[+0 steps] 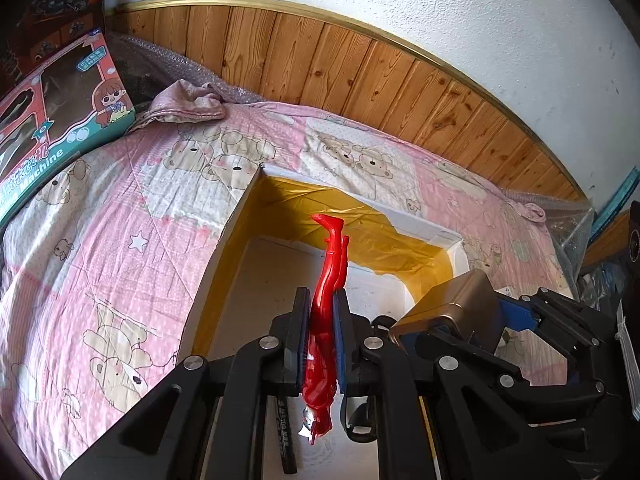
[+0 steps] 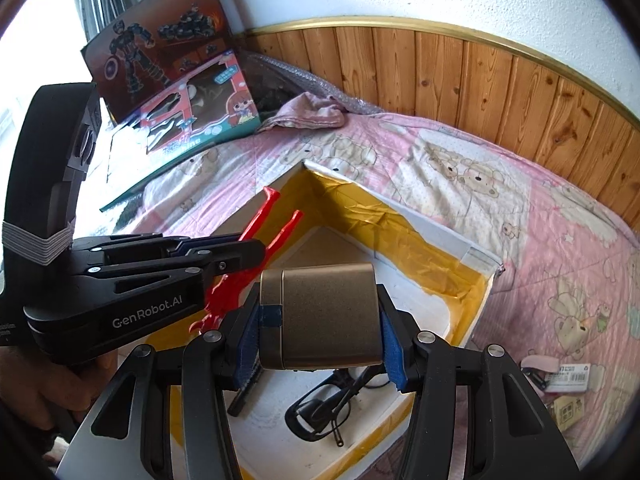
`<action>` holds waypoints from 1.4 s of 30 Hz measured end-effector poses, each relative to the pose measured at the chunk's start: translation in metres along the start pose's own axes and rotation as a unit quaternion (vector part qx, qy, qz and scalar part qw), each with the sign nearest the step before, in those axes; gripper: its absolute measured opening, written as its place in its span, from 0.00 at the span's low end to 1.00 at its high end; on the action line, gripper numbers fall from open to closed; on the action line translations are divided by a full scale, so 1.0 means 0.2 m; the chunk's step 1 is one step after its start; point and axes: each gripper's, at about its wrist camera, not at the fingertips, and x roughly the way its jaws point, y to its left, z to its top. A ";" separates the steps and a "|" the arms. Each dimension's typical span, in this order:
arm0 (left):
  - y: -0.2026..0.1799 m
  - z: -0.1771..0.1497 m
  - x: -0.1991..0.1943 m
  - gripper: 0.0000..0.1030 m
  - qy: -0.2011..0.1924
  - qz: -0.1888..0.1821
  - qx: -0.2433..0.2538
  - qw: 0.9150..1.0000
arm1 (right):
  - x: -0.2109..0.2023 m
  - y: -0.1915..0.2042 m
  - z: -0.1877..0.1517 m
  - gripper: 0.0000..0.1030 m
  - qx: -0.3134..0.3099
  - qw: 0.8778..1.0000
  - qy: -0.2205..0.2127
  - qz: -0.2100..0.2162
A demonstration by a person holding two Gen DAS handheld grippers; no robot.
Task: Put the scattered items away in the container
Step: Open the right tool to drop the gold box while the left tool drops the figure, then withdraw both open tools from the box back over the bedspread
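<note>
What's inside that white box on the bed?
In the box: gold lining, black glasses and a black stick. The bronze case hides part of the floor.

Your left wrist view looks down along its fingers, close above the open box (image 1: 240, 216) on the bed (image 1: 120, 208), facing the wood-panelled wall (image 1: 360, 64). Your right wrist view sits just beside it, angled leftward. Both share the box (image 2: 316, 176), bed and wall.
</note>
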 end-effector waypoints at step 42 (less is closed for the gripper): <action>-0.04 -0.33 -0.30 0.28 -0.019 0.007 -0.011 1.000 | -0.33 0.12 -0.42 0.54 0.075 0.994 -0.028 0.078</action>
